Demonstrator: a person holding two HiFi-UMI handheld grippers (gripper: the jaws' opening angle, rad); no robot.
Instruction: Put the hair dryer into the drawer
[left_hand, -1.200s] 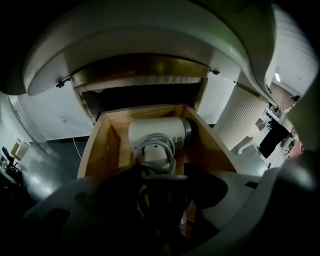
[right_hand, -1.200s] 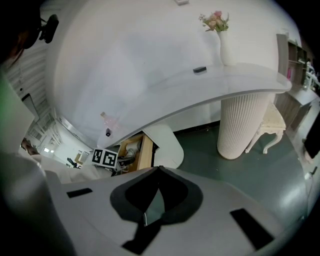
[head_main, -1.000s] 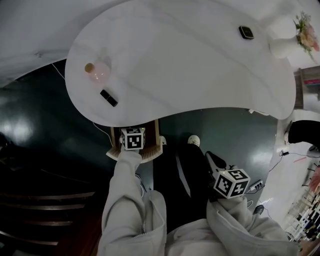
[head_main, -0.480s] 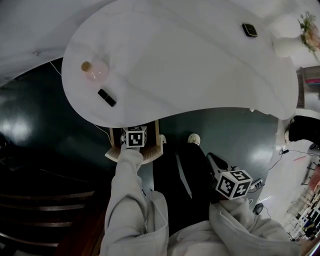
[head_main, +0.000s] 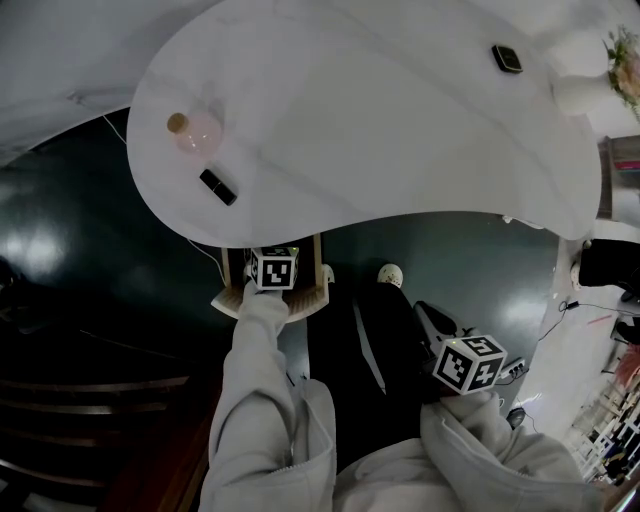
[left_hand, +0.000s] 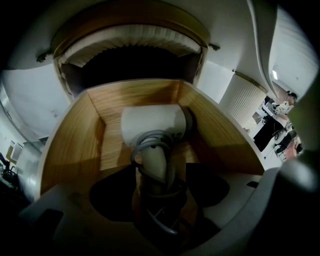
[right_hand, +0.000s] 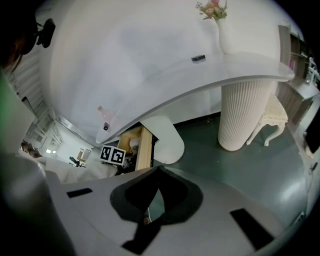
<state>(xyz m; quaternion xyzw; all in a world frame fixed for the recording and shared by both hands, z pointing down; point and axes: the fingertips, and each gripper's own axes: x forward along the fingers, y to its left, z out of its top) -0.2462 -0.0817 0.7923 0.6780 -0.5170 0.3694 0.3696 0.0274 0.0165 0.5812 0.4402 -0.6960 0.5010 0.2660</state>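
The white hair dryer (left_hand: 154, 125) lies inside the open wooden drawer (left_hand: 75, 145), barrel at the back and cord wound round its handle (left_hand: 156, 165). My left gripper (left_hand: 160, 189) reaches down into the drawer, and its jaws have just been opening. The handle still lies between the fingers, which no longer press on it. In the head view only its marker cube (head_main: 274, 268) shows over the drawer (head_main: 318, 268) under the white table (head_main: 380, 120). My right gripper (head_main: 428, 318) hangs beside the person's leg, shut and holding nothing.
On the table stand a pink bottle (head_main: 195, 132), a small black bar (head_main: 217, 187), a dark gadget (head_main: 507, 58) and a vase (head_main: 585, 92). A white shoe (head_main: 389, 275) and a power strip (head_main: 515, 370) lie on the dark floor. The ribbed table pedestal (right_hand: 245, 115) stands right.
Only the head view has shifted slightly; neither gripper has visibly changed place.
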